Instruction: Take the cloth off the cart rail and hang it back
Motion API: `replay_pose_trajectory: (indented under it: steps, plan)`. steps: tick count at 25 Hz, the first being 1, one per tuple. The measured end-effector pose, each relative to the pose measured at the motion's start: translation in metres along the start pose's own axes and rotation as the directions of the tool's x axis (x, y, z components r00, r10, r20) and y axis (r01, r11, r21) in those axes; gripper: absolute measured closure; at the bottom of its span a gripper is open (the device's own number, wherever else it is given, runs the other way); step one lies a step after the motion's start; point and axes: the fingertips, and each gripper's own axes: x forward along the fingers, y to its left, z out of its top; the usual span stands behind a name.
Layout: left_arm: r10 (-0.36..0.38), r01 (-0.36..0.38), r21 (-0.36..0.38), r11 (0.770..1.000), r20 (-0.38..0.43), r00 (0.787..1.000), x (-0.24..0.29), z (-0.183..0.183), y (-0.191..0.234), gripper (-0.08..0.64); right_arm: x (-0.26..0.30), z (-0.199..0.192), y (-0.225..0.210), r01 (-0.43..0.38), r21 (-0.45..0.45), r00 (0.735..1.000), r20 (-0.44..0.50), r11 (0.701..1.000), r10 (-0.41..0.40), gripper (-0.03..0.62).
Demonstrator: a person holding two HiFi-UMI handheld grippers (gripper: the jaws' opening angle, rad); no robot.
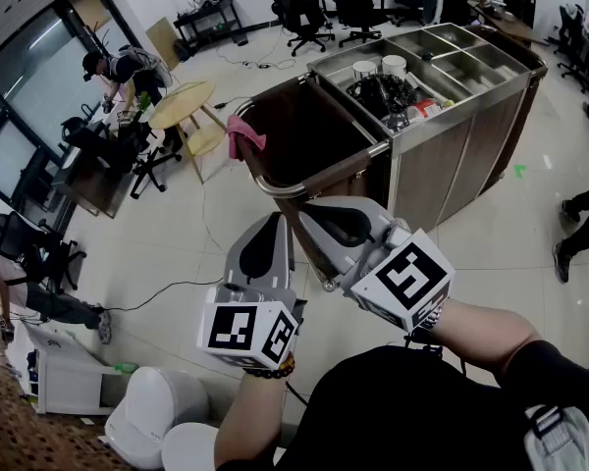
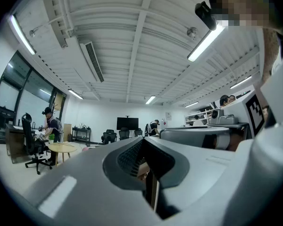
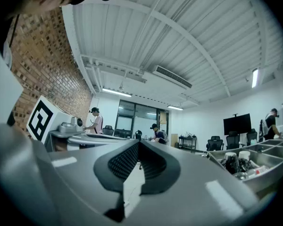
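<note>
In the head view the person holds both tools close in front of the chest, side by side, well apart from the dark wood-panelled cart that fills the upper middle. The left gripper is clenched: in its own view the grey jaws of the left gripper meet at the tips with nothing between them. The right gripper is likewise clenched on nothing, and the view from the right gripper shows its ribbed inner faces pressed together. The small pink cloth hangs draped over the curved steel tube rail at the cart's near-left corner, at about eleven o'clock from the left gripper and untouched by either tool. At about two o'clock from the cloth, the cart's top holds shiny steel compartments with two white cups and dark clutter. A round pale wooden table stands at about ten o'clock from the cloth.
</note>
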Motion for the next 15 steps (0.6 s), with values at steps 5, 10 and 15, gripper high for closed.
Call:
replay_pose_trajectory:
  steps: [5,10,15]
  plan:
    - [0.001,-0.001,0.003,1.000,0.001,1.000,0.004,-0.004,-0.001,0.557,-0.003,-0.006,0.000,0.028,0.111,0.998,-0.060,0.993,-0.021,0.592]
    - [0.006,-0.006,0.005,1.000,-0.003,1.000,0.007,-0.005,-0.003,0.557,-0.006,-0.006,-0.005,0.023,0.106,0.999,-0.052,0.994,-0.017,0.592]
    - [0.012,-0.012,0.007,1.000,-0.008,1.000,0.013,-0.006,-0.007,0.557,-0.009,-0.007,-0.012,0.016,0.101,0.999,-0.044,0.995,-0.011,0.592]
